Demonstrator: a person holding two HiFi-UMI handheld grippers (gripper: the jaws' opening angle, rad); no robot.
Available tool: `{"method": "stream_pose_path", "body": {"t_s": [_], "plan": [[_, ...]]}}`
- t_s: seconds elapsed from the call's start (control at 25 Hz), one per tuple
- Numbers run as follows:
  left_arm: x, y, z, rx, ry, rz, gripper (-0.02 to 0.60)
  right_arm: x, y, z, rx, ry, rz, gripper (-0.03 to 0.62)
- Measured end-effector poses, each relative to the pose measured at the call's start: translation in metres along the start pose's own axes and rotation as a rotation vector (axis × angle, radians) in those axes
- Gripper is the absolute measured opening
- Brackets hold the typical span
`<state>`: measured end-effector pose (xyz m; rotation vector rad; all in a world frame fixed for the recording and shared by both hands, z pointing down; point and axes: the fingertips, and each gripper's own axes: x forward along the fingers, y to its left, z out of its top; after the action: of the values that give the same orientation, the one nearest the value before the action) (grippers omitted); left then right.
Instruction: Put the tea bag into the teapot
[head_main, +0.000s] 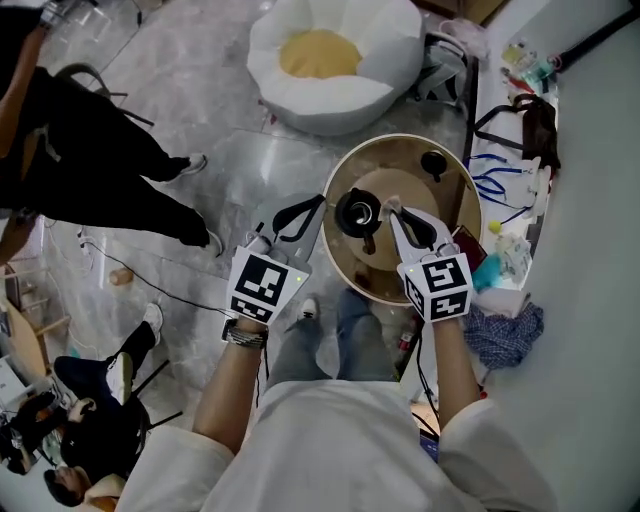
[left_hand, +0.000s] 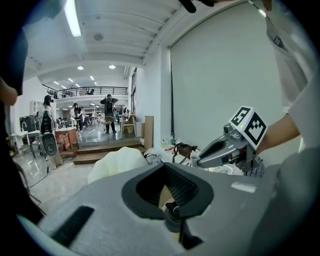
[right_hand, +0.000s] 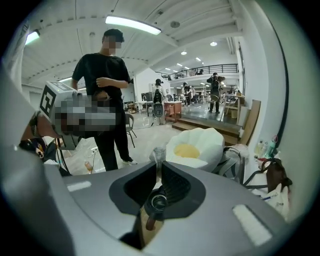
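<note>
Between the right gripper pads — tea bag, pinched at one end, the rest left free for dropping; just beside the open teapot, not yet inside. Left gripper: jaws closed on nothing, parked at the pot's other side, probably to steady it. Dark lid set apart on round tan table. Beyond — grey marble floor, flower-shaped cushion, standing bystander.

Person wears a white top with sleeves ending near the elbows, grey-blue jeans, and a dark band on the left wrist, possibly a watch or bracelet. The left gripper and right gripper are light grey shells with black jaw linings, each with a white cube bearing black square markers.
</note>
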<state>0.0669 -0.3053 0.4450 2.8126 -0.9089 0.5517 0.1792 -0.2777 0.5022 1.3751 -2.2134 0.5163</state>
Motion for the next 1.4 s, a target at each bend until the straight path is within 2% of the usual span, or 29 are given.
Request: {"method": "stream_pose_path", "body": {"t_s": [0.8,1.4], "plan": [[0.022,0.013,-0.074,-0.128,0.092,0.096,0.003,0.107,0.001,-0.120,-0.075,0.266,0.144,0.040],[0.027,0.020,-0.110,-0.179,0.152,0.108,0.003,0.158,-0.006,-0.178,-0.245,0.470,0.131,0.040]]}}
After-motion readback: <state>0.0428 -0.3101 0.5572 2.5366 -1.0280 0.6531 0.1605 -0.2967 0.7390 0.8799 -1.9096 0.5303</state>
